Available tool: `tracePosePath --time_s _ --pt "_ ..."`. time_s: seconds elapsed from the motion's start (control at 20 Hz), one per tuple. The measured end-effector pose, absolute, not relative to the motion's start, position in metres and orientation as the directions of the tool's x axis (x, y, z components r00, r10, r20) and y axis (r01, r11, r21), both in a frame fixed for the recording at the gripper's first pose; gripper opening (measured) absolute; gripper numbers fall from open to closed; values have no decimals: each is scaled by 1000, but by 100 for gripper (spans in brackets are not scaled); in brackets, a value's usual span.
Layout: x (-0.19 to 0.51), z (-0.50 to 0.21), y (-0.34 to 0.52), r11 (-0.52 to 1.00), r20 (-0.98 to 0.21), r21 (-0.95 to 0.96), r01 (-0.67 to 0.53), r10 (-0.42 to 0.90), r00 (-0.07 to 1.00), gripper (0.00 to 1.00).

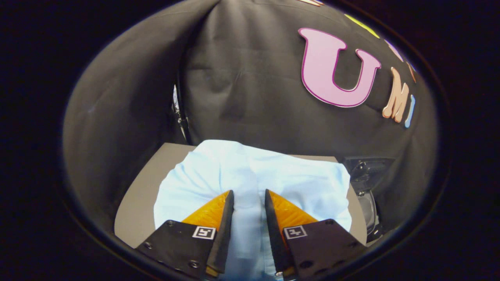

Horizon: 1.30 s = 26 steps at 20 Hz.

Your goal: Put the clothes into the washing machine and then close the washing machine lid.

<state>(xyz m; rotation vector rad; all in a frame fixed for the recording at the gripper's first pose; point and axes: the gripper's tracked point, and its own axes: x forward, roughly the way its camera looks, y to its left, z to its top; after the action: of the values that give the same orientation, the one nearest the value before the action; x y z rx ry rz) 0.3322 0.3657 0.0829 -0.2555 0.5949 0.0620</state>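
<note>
Pinching a raised fold of the pale blue shirt (250, 183), the gripper (249, 195) is holding its two fingers close together with cloth filling the narrow gap between them, so they look clamped on it. Doing this step well is probably meaning keeping the squeeze firm and lifting straight up, gathering the loose cloth trailing toward 10 and 2 o'clock. The shirt is lying soft and rumpled across the grey table (134, 212), with a dark device (365, 183) at 3 o'clock.
</note>
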Motion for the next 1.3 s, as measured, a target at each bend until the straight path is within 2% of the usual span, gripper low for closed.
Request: tracePosePath --time_s 0.1,0.2,0.3,0.35,0.5,0.8,1.15,1.3 --pt "328 86 363 966 -554 -236 -105 -45 831 49" --pt "327 85 357 947 -547 -289 -140 -43 836 9" --pt "319 87 359 946 -538 -290 -142 -39 842 9" --pt "314 89 358 948 -540 -287 -140 -39 841 1" --pt "306 94 351 963 -503 -242 -119 -20 864 1" --pt "293 125 336 990 -342 -127 -69 22 939 1" --pt "262 211 276 987 -106 -158 38 -55 993 0" --pt "244 240 249 984 -39 -157 80 -87 995 0"
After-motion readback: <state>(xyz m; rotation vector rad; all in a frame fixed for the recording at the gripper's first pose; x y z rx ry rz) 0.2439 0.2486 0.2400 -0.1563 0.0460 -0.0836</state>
